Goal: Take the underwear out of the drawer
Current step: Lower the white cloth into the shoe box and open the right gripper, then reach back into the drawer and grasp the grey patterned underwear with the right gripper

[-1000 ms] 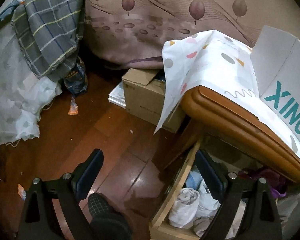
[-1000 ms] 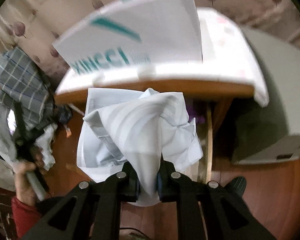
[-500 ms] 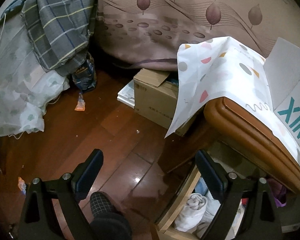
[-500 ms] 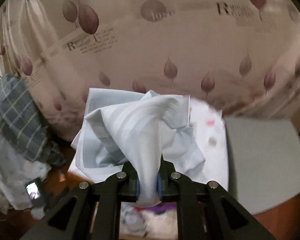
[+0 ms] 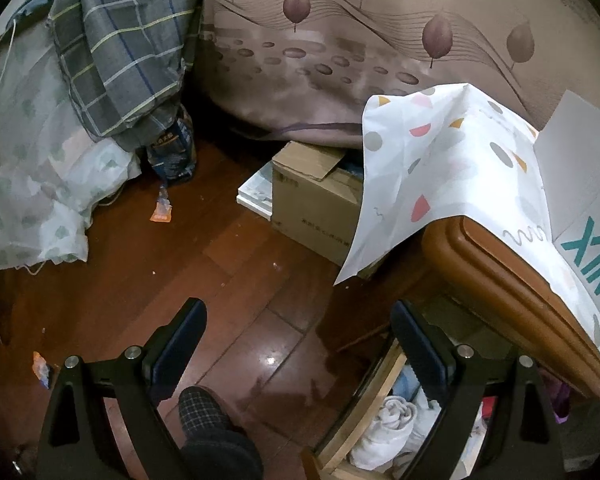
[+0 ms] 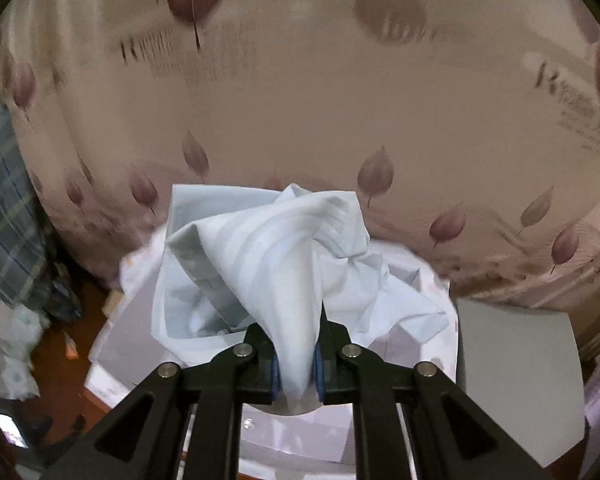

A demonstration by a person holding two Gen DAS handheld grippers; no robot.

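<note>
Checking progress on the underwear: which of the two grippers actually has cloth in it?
The right gripper: its jaws are shut on the pale blue underwear. The left gripper is open, holding nothing, over the wooden floor.

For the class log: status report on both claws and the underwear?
Left claw open, empty. Right claw shut on pale underwear, clear of drawer. Nothing in the way.

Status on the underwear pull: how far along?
Done: drawer is open and the underwear is out, lifted above the white box. In hand: right gripper is shut on it. Left gripper is open, empty, beside the drawer. Left: set it down; other clothes remain inside.
</note>
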